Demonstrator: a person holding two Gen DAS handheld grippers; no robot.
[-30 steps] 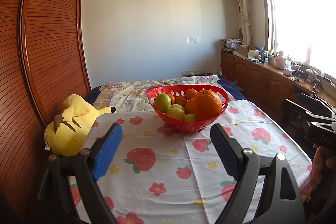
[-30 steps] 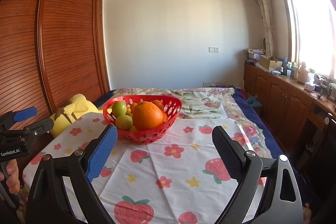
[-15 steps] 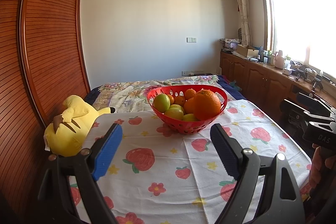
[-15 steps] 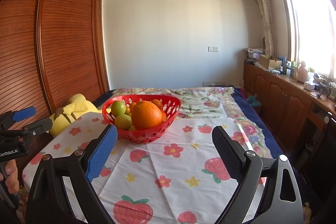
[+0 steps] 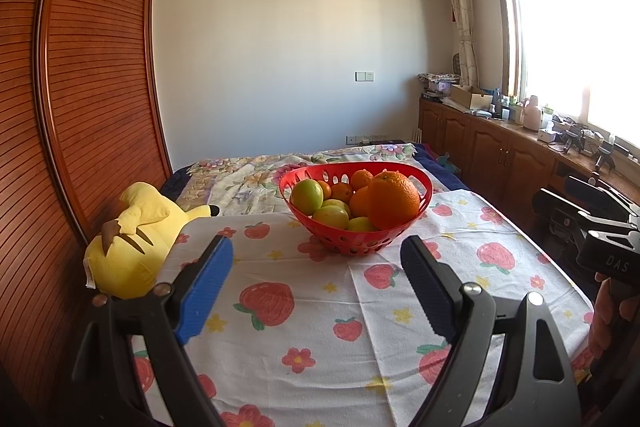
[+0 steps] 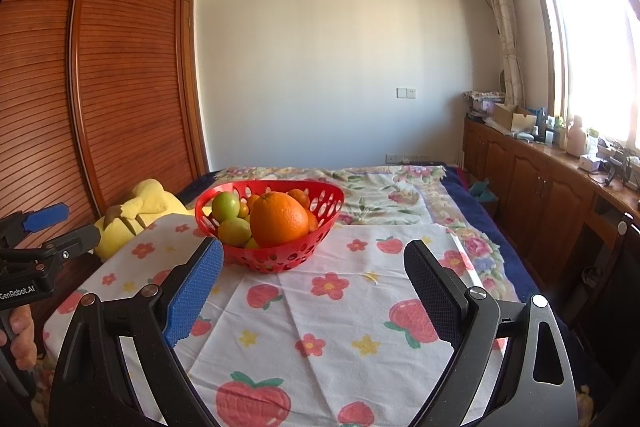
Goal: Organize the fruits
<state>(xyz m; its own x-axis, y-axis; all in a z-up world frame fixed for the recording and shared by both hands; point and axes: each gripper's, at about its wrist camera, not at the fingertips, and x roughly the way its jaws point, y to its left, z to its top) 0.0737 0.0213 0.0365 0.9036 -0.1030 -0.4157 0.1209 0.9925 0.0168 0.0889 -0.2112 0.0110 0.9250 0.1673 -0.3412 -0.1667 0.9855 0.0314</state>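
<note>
A red perforated basket [image 5: 356,243] stands on the table with the strawberry-print cloth [image 5: 320,307]. It holds a large orange [image 5: 394,197], several small oranges [image 5: 341,191] and green fruits [image 5: 307,195]. The basket also shows in the right wrist view [image 6: 280,259], with the large orange [image 6: 279,219] in front. My left gripper [image 5: 316,275] is open and empty, a short way in front of the basket. My right gripper [image 6: 314,281] is open and empty, in front of the basket and to its right.
A yellow plush toy [image 5: 132,239] lies at the table's left edge against a wooden slatted wardrobe [image 5: 92,87]. A bed with a floral cover [image 6: 380,187] lies behind the table. A wooden cabinet [image 6: 540,187] with clutter runs along the right wall under the window.
Both views have shifted very slightly, with the basket a touch lower and to the left. Both grippers stay open and empty.
</note>
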